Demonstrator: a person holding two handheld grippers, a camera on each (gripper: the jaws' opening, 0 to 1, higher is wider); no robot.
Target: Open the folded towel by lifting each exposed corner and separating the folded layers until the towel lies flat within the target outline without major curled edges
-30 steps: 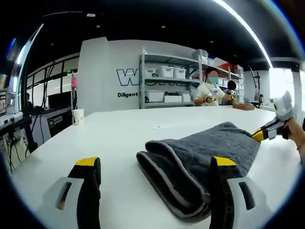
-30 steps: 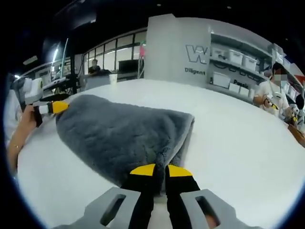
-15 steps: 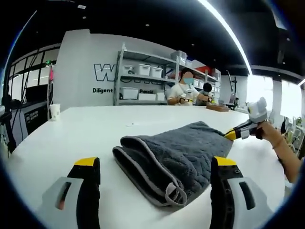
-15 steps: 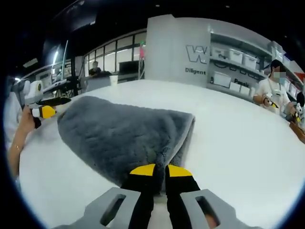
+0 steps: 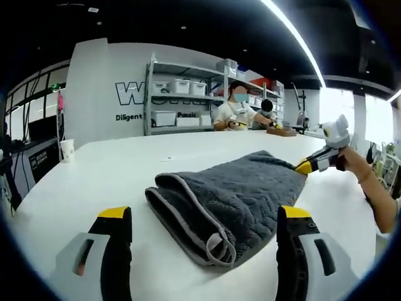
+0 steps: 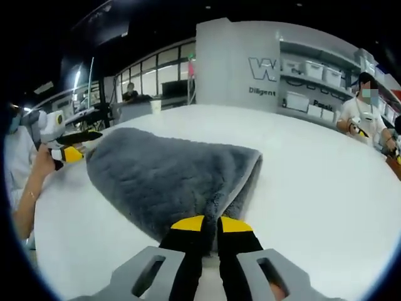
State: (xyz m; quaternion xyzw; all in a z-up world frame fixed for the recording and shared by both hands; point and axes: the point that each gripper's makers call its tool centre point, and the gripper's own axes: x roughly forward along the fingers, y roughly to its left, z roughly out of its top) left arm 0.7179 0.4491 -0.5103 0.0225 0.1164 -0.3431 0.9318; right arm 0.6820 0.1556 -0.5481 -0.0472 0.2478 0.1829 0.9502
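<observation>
A grey folded towel (image 5: 241,191) lies on the white table (image 5: 88,179), its folded end with a pale hem and a small loop toward me in the left gripper view. My left gripper (image 5: 205,213) is open, its yellow-tipped jaws wide apart just short of that fold, holding nothing. At the towel's far corner my right gripper (image 5: 308,165) is held by a hand. In the right gripper view, my right gripper (image 6: 211,223) is shut on the near edge of the towel (image 6: 166,179), which humps up slightly. The left gripper (image 6: 70,145) stands open at the towel's far left end.
A paper cup (image 5: 66,150) stands at the table's far left edge. Metal shelves (image 5: 182,100) with white bins line the back wall, and two people (image 5: 238,113) sit at the table's far end. Bare table (image 6: 326,188) spreads right of the towel.
The left gripper has drawn back a little from the towel's folded end, which now sits centred ahead of its open jaws. The right gripper keeps its hold on the towel.
</observation>
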